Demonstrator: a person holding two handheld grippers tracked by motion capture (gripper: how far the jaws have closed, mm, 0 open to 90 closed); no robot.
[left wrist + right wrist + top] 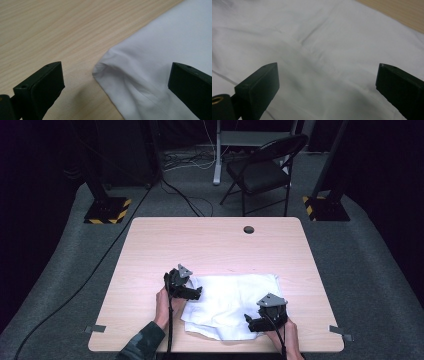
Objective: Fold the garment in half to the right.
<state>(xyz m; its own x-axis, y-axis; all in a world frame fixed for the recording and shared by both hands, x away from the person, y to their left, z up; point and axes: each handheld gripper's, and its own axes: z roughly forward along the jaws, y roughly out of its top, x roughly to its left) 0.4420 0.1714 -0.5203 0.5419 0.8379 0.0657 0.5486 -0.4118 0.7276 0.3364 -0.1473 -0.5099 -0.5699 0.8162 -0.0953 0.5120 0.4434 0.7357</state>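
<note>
Two grippers at work over one white cloth (235,302), spread loosely folded on the near half of the wooden table (210,245), closer to the near right corner than the near left. Left gripper (197,292) at the cloth's left edge, held in the left hand (164,304), jaws pointing right toward the fabric. Right gripper (248,321) low over the cloth's near right part, close to the table's near edge, held in the right hand (284,332), jaws pointing left.

Seen along the left gripper (115,82): jaws spread wide, nothing between them but air, one over bare wood (50,32), the other over fabric; a rumpled, slightly lifted corner of the cloth (155,57) lying between them with a stitched hem running off toward the bottom edge.

Seen along the right gripper (327,80): jaws likewise parted wide, gripping nothing, hovering over creased white cloth (319,42) with a strip of table (397,10) at the upper right.

Beyond the table's far edge, a black folding chair (262,170) on grey carpet; near the far edge, a dark round grommet hole (248,229) in the tabletop.
</note>
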